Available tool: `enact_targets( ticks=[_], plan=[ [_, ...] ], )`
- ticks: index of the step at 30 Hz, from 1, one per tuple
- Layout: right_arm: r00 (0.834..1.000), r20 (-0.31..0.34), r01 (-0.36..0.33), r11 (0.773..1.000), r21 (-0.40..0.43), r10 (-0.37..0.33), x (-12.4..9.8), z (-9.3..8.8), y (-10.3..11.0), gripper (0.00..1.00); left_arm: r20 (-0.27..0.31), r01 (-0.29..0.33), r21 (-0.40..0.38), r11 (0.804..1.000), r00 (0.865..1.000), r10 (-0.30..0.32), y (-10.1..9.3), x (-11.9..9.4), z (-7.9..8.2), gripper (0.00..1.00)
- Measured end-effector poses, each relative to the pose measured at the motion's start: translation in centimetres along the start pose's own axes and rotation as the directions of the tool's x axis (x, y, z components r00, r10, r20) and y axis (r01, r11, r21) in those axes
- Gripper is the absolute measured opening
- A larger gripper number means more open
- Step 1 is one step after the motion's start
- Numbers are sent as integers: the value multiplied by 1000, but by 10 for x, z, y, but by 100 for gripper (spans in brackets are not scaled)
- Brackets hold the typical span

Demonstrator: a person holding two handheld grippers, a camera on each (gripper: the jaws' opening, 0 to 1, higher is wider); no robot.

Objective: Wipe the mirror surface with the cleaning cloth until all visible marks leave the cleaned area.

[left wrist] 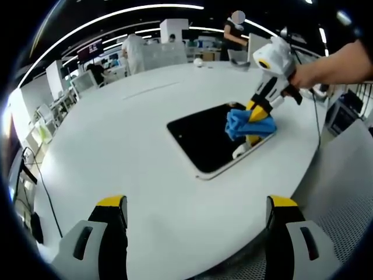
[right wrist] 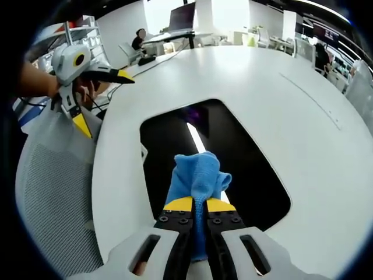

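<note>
Mirror [right wrist: 233, 157]: one, dark, lay flat on the white tabletop [left wrist: 128, 134], near its edge.
Cloth [right wrist: 197, 175]: one, blue, rested on the mirror.
Right gripper [right wrist: 198, 205]: fingers pinched together on the cloth.
Left gripper [left wrist: 195, 213]: fingers spread wide, holding nothing.
Room: bare tabletop all round; marks probably too faint to judge.
</note>
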State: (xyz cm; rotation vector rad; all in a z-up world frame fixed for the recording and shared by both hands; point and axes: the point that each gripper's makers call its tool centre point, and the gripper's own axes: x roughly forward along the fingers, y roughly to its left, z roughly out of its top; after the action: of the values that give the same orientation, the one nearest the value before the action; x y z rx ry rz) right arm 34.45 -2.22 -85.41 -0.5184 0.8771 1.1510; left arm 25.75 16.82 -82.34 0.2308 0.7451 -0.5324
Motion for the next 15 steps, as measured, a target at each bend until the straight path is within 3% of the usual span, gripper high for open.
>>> enact_targets(
  ticks=[15],
  plan=[
    [1000,-16,2,1000,-7,-2,4,7,-24,0,18,4,1,1000,1000,-4,0,1,3,100]
  ],
)
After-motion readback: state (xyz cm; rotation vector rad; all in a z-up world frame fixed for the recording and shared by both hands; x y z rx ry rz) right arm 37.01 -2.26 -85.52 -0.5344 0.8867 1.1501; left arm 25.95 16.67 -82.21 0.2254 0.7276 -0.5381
